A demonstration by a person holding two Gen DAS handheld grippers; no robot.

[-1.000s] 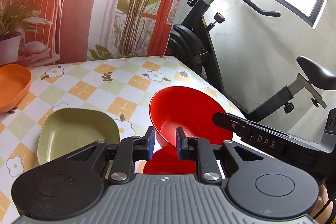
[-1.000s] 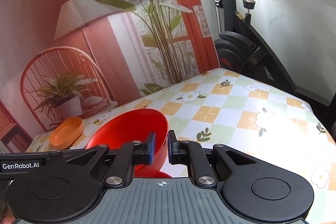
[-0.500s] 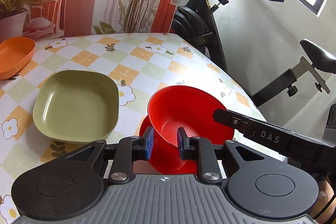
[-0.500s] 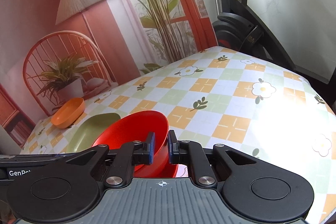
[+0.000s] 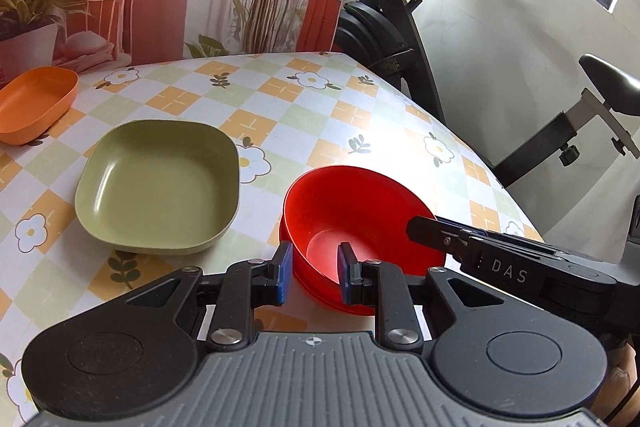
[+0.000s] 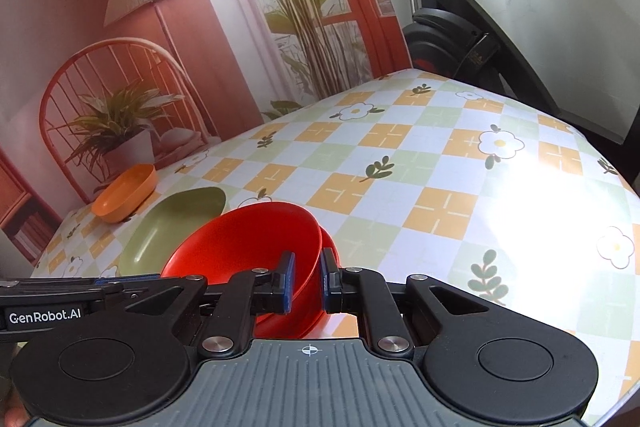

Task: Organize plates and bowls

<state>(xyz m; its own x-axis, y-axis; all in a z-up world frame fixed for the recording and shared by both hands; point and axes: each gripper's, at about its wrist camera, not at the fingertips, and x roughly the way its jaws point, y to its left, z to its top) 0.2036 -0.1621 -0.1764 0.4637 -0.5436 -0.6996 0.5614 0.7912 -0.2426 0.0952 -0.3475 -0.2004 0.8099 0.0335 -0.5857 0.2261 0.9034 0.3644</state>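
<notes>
A red bowl (image 5: 360, 211) (image 6: 248, 247) sits nested, slightly tilted, in a second red bowl (image 5: 283, 233) (image 6: 330, 251) on the checked tablecloth. My left gripper (image 5: 315, 275) straddles its near rim, one pad outside and one inside, shut on it. From the opposite side my right gripper (image 6: 308, 285) is shut on the rim too. A square green plate (image 5: 160, 187) (image 6: 176, 223) lies just left of the bowls. Further back left rests an orange dish (image 5: 36, 103) (image 6: 124, 193).
The table's right edge (image 5: 480, 167) curves close to the bowls. Beyond it stands a black exercise bike (image 5: 400, 39) (image 6: 460, 27). A printed backdrop closes off the far side. Bare tablecloth (image 6: 440, 187) stretches to the right of the bowls.
Both grippers came down with the red bowl, from above the table into the second red bowl. The left gripper's jaws look slightly wider than a second ago.
</notes>
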